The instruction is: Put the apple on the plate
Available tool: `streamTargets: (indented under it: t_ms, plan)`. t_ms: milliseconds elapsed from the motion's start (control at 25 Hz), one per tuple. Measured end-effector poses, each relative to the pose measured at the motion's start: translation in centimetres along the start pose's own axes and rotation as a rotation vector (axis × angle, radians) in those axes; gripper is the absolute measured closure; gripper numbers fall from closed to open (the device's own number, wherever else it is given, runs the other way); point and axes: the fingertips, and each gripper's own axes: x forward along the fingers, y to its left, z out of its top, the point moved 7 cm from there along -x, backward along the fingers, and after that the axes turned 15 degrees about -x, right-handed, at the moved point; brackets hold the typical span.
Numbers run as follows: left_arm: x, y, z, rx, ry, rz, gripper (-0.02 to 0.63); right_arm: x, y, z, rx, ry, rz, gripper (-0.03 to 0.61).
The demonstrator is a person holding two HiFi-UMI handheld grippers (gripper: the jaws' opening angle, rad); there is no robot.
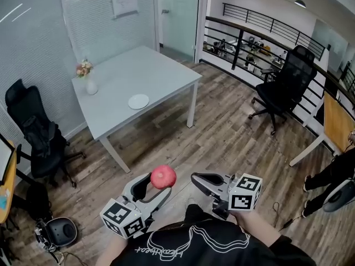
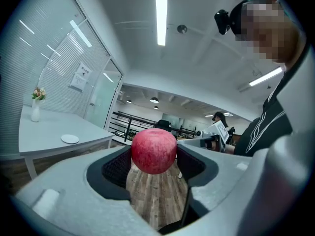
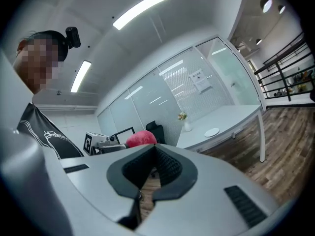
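A red apple point(image 1: 163, 177) is clamped between the jaws of my left gripper point(image 1: 157, 184) and held in the air over the wooden floor, close to my body. In the left gripper view the apple point(image 2: 153, 150) fills the gap of the left gripper point(image 2: 153, 157), with both pads pressing on its sides. My right gripper point(image 1: 196, 178) hovers just right of the apple, its jaws closed together and empty. In the right gripper view the right gripper point(image 3: 155, 145) shows shut, the apple point(image 3: 141, 137) peeking over it. The small white plate point(image 1: 138, 101) lies on the grey table point(image 1: 150, 71), far ahead.
A white vase with flowers point(image 1: 87, 81) stands at the table's left edge. Black office chairs stand at the left point(image 1: 33, 132) and right point(image 1: 285, 85). A railing point(image 1: 249, 29) runs along the back right. A second person's legs point(image 1: 327, 176) show at the right edge.
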Motion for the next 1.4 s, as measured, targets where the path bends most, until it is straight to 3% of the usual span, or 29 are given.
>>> streamTargets:
  t_ms: [400,1080,1400]
  plan:
    - [5.1,3.5,1.9,0.007,0.025,0.023,0.322,1.8,-6.9,0.4,0.063,-0.045,0.014,0.569]
    - [20.7,18.9,9.2,-0.05,0.016,0.169,0.322,12.9,-29.7,2.4,0.145,0.017,0.137,0.569]
    - [24.4,22.9,11.6,-0.027,-0.037,0.235,0.322,16.4,-35.0,2.5,0.134,0.045,0.207,0.569]
